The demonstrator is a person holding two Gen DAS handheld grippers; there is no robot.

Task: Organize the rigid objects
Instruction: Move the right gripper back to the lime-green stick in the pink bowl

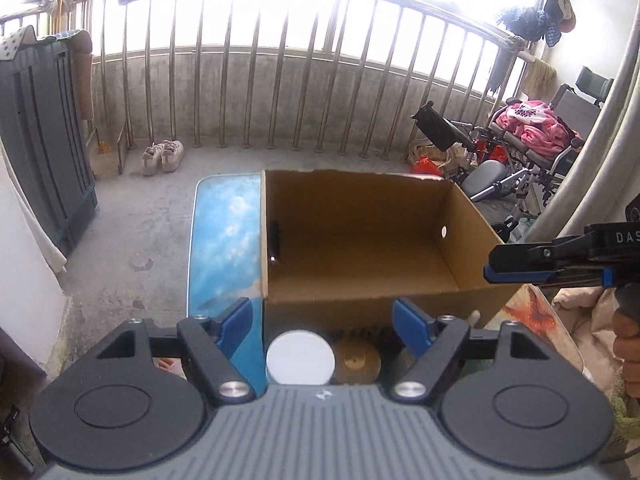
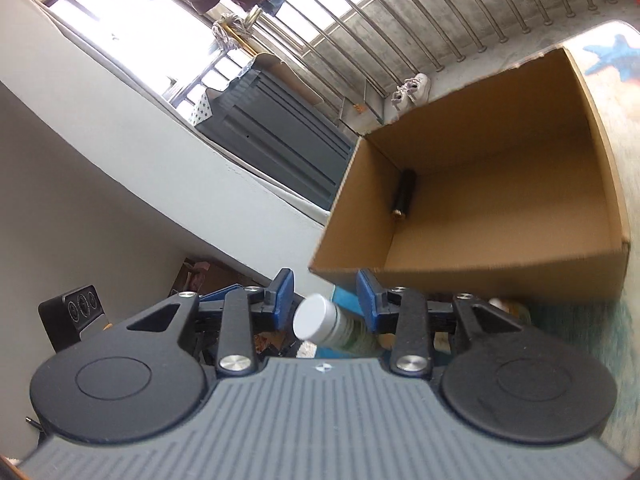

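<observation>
The only writing that can be read is "DAS" in pale letters on the side of the right gripper point(image 1: 490, 268), which reaches in from the right edge of the left view beside the cardboard box point(image 1: 472, 216). The left gripper point(image 1: 322, 314) is released, its blue pads spread wide and holding nothing, with a white lid point(image 1: 300, 357) and a gold lid point(image 1: 356, 361) below it, in front of the box. The right gripper point(image 2: 326, 294) is partly spread and its pads do not press on the white-capped bottle point(image 2: 320, 321) seen between them, whose cap points toward the camera; a black tube point(image 2: 404, 194) lies inside the box along its left wall, its long axis running near to far and its gold end nearest.
</observation>
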